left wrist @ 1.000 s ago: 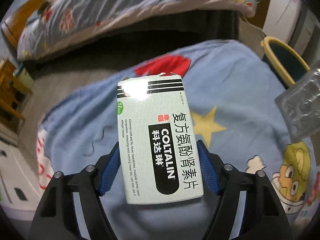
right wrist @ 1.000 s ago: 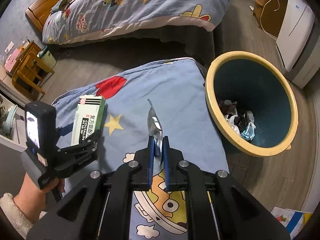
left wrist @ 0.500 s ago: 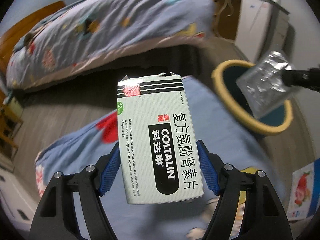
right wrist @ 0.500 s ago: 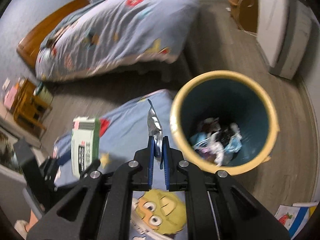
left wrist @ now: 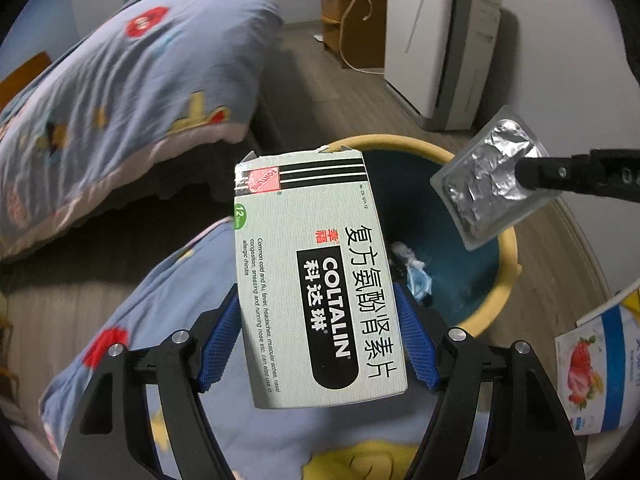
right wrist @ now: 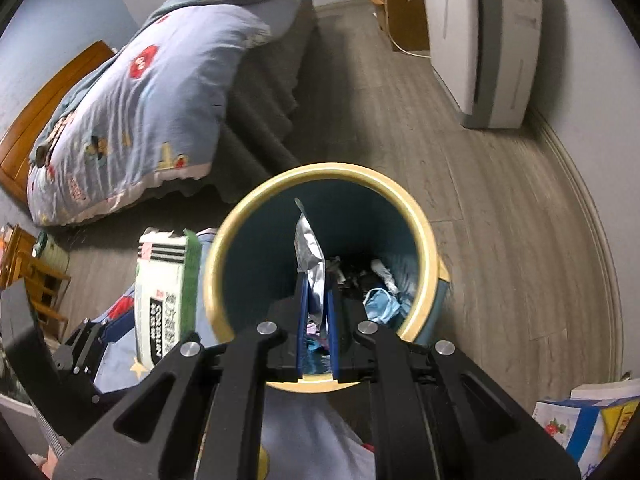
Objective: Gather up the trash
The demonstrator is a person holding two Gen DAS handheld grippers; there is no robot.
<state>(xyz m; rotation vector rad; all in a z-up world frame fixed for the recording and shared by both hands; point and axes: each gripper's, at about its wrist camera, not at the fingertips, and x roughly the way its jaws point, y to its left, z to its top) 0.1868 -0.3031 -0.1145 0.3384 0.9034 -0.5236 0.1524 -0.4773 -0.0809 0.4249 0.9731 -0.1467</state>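
Note:
My left gripper (left wrist: 318, 330) is shut on a pale green Coltalin medicine box (left wrist: 312, 272), its blue pads pressed on both long sides. The box hangs at the near left rim of a yellow-rimmed, teal trash bin (left wrist: 506, 264). My right gripper (right wrist: 316, 300) is shut on a crumpled silver blister pack (right wrist: 308, 252), held edge-on right over the bin's mouth (right wrist: 224, 240). In the left wrist view the blister pack (left wrist: 488, 188) shows flat at the right, above the bin. The right wrist view also catches the box (right wrist: 164, 296) just left of the bin. Trash with a blue face mask (right wrist: 380, 306) lies inside.
A bed with a blue cartoon quilt (right wrist: 132, 112) stands at the back left. A low blue-covered surface (left wrist: 152, 320) lies beneath my grippers. A white appliance (right wrist: 488, 36) stands against the far wall, and a strawberry-printed carton (left wrist: 596, 376) sits on the floor at the right.
Both grippers swung right from above the blue-covered surface to the bin. The blister pack now hangs over the bin's mouth and the box is at its rim. Neither grip changed.

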